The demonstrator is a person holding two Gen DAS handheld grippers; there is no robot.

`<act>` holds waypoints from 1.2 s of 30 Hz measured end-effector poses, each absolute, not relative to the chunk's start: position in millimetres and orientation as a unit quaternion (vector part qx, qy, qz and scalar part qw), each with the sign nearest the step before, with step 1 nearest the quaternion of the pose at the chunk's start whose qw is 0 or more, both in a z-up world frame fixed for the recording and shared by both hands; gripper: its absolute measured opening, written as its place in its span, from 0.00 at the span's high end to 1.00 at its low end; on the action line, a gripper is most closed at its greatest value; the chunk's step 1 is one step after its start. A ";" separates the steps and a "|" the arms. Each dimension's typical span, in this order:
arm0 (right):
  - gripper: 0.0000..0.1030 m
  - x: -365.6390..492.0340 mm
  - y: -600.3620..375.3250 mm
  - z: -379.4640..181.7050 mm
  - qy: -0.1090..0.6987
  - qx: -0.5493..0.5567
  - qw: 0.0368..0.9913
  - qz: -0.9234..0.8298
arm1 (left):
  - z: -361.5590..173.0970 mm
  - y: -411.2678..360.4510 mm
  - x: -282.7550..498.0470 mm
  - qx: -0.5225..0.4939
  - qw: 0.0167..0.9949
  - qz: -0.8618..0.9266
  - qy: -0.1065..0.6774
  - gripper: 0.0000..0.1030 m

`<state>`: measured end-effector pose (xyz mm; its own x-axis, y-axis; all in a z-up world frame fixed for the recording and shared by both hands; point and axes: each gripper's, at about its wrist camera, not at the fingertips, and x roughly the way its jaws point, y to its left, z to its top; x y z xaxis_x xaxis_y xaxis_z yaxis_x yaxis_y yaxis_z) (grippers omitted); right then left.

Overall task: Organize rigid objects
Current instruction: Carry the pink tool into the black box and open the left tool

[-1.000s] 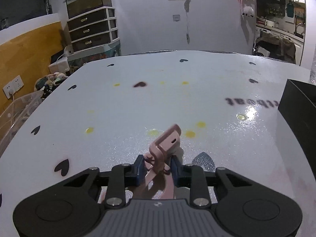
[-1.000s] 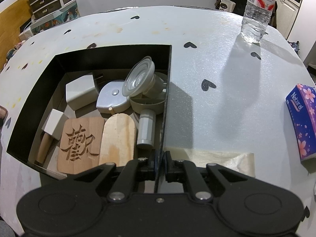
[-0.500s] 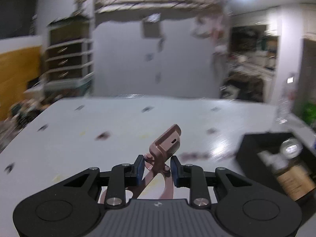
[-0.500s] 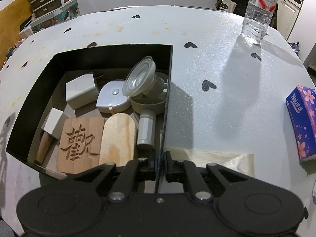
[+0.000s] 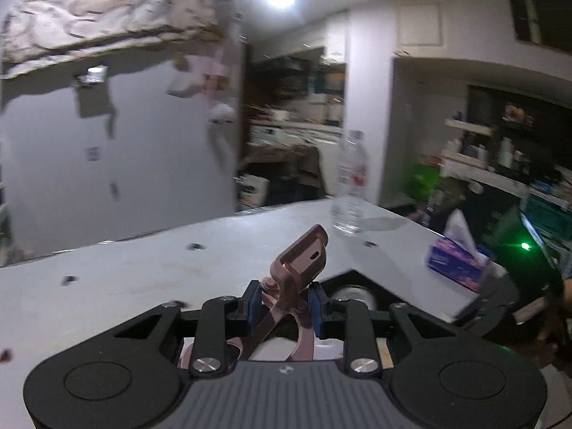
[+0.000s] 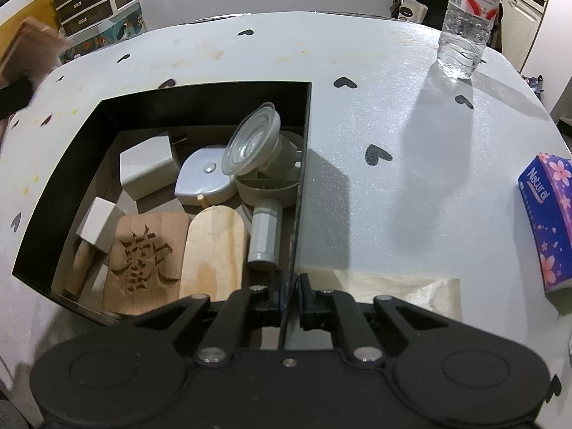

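Left gripper (image 5: pixel 282 307): jaws clamped on pink plastic holder (image 5: pixel 298 268), carried in air above white table (image 5: pixel 143 279), its head tilted up-right; view blurred. Black box (image 6: pixel 200 100) just beyond, lower right. Right gripper (image 6: pixel 290 295): jaws nearly together, pinching box's right wall at near end. Box holds carved wooden block (image 6: pixel 143 261), plain wooden paddle (image 6: pixel 214 250), grey cylinder (image 6: pixel 264 236), clear suction cup (image 6: pixel 252 143). Water bottle (image 6: pixel 468 18) and tissue pack (image 6: pixel 550 221) on table, well apart from box.
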<state>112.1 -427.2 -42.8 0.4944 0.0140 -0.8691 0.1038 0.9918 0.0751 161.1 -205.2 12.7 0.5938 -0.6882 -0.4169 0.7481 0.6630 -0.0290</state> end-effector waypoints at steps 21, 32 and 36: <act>0.91 111.4 -427.5 -42.6 0.500 0.060 0.864 -0.023 | -31.2 -240.8 176.8 0.105 0.867 -0.382 0.303 0.26; 0.91 111.3 -428.1 -42.6 0.499 0.060 0.864 -0.023 | -27.0 -233.6 181.8 0.052 0.847 -0.397 0.349 0.06; 0.91 111.3 -428.1 -42.6 0.499 0.060 0.864 -0.023 | -23.6 -231.0 180.1 0.048 0.851 -0.391 0.346 0.04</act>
<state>111.3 -428.1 -42.6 0.5004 0.0204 -0.8655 0.0992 0.9918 0.0807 180.1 -231.0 -23.6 0.4536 -0.6328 -0.6275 0.6999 0.6888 -0.1887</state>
